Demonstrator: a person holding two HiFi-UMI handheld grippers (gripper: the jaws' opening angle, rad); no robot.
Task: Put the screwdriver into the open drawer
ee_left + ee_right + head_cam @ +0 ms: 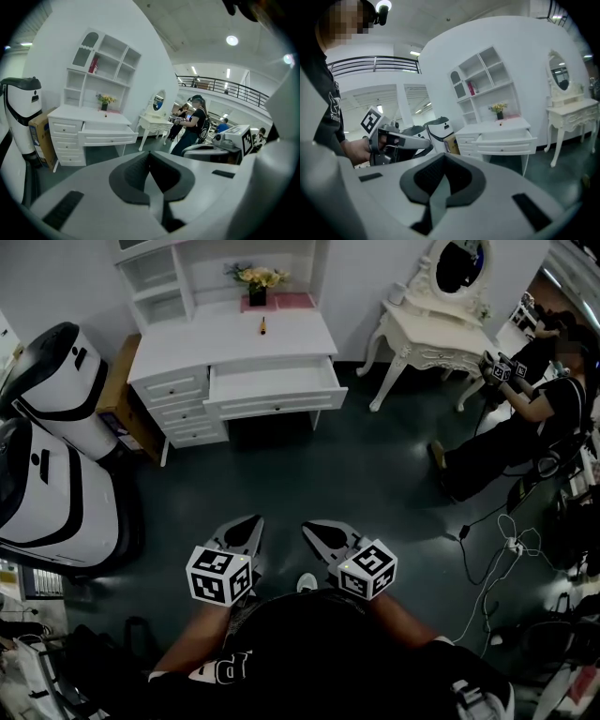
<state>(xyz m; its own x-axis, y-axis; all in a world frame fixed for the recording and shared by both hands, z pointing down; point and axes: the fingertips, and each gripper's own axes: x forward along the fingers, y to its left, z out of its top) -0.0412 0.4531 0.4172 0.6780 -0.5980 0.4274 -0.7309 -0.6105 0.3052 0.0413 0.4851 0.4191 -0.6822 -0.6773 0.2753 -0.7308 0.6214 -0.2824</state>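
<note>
The screwdriver (pixel 262 325), small with a yellow handle, lies on top of the white desk (pixel 187 338) far ahead of me. Below the top, the middle drawer (pixel 274 385) stands pulled out, and it also shows in the left gripper view (pixel 107 136) and the right gripper view (pixel 506 140). My left gripper (pixel 246 526) and right gripper (pixel 319 532) are held side by side close to my body, well short of the desk. Both point toward it. Each has its jaws shut with nothing between them, as the left gripper (pixel 150 154) and right gripper (pixel 443 157) views show.
Two large white machines (pixel 56 390) stand at the left beside a cardboard box (pixel 114 390). A white dressing table with an oval mirror (pixel 436 324) is at the right, and a person (pixel 525 418) sits beyond it. Cables (pixel 497 540) lie on the dark floor at the right. Flowers (pixel 258 279) stand on the desk.
</note>
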